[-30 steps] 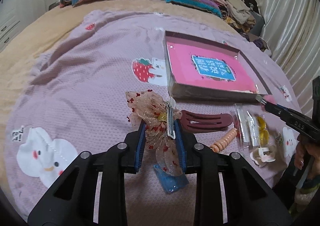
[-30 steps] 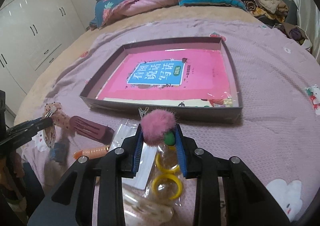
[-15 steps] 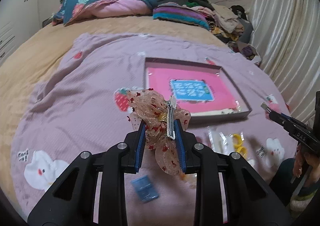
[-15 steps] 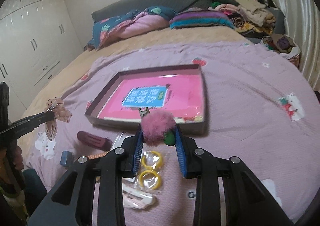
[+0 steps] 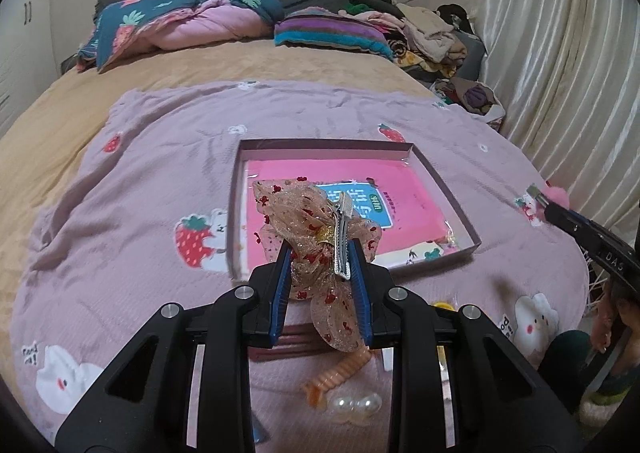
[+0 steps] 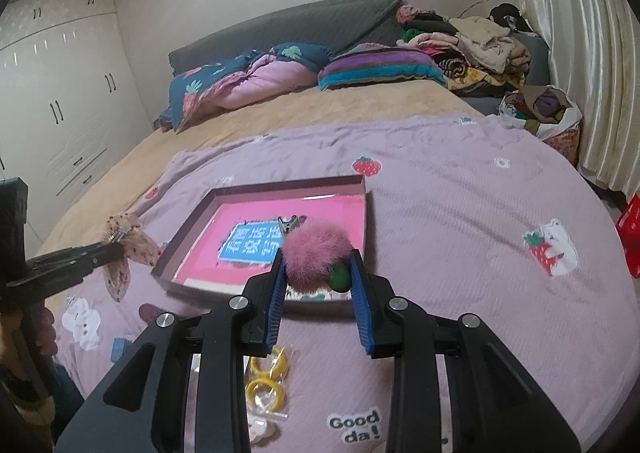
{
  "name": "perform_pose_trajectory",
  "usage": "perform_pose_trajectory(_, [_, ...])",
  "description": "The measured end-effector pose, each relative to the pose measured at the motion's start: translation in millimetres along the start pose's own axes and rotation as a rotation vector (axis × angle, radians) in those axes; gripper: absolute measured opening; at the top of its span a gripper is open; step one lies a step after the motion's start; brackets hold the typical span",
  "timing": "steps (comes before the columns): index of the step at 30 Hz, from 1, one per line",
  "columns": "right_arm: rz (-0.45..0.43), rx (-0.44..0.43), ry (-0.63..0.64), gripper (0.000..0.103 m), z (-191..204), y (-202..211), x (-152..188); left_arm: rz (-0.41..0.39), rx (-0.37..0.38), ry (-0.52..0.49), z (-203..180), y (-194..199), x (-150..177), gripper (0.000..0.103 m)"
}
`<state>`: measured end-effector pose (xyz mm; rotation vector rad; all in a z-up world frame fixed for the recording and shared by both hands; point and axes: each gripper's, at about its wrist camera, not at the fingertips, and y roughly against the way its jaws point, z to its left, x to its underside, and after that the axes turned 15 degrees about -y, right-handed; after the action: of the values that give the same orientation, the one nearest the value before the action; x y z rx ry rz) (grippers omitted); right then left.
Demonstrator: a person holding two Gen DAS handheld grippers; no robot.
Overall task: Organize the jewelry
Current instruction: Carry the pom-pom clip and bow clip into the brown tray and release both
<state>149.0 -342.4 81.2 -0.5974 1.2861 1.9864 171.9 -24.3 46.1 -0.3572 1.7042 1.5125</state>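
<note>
Your left gripper (image 5: pixel 320 273) is clamped on a sheer peach bow hair clip (image 5: pixel 316 237) speckled with red, its silver metal clip (image 5: pixel 343 241) lying against the right-hand finger, held at centre frame in the left wrist view above the near edge of the shallow box (image 5: pixel 436 173). Inside the box, a pink book (image 5: pixel 404 197) with a blue label is partly blocked by the bow. Below the fingers, a dark red comb clip (image 5: pixel 296 347), an orange spiral tie (image 5: pixel 340 375) and a pearl clip (image 5: pixel 356 413) lie on the lilac blanket (image 5: pixel 140 193), each partly cut off by the gripper body. At the right edge of that view your other tool enters. In the right wrist view, your right gripper (image 6: pixel 318 273) pinches a fluffy pink pompom clip (image 6: pixel 314 259) with a green bead (image 6: pixel 340 279) at its lower right, centre frame, over the box's near wall; the clip's metal tip (image 6: pixel 288 223) peeks above the fluff. Yellow rings in a clear bag (image 6: pixel 266 381) sit half-hidden at lower centre. Bedding (image 6: pixel 248 85) and piled clothes (image 6: pixel 480 41) fill the upper frame.
</note>
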Motion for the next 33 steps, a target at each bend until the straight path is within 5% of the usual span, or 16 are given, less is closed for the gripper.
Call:
perform_pose_trajectory(16, [0.047,0.006,0.016,0.029,8,-68,-16,0.038,0.005,0.003,10,-52,-20,0.02])
perform_pose_trajectory(33, [0.171,0.068,0.042,0.029,8,-144,3,0.11,0.001,0.023,26,-106,-15,0.025])
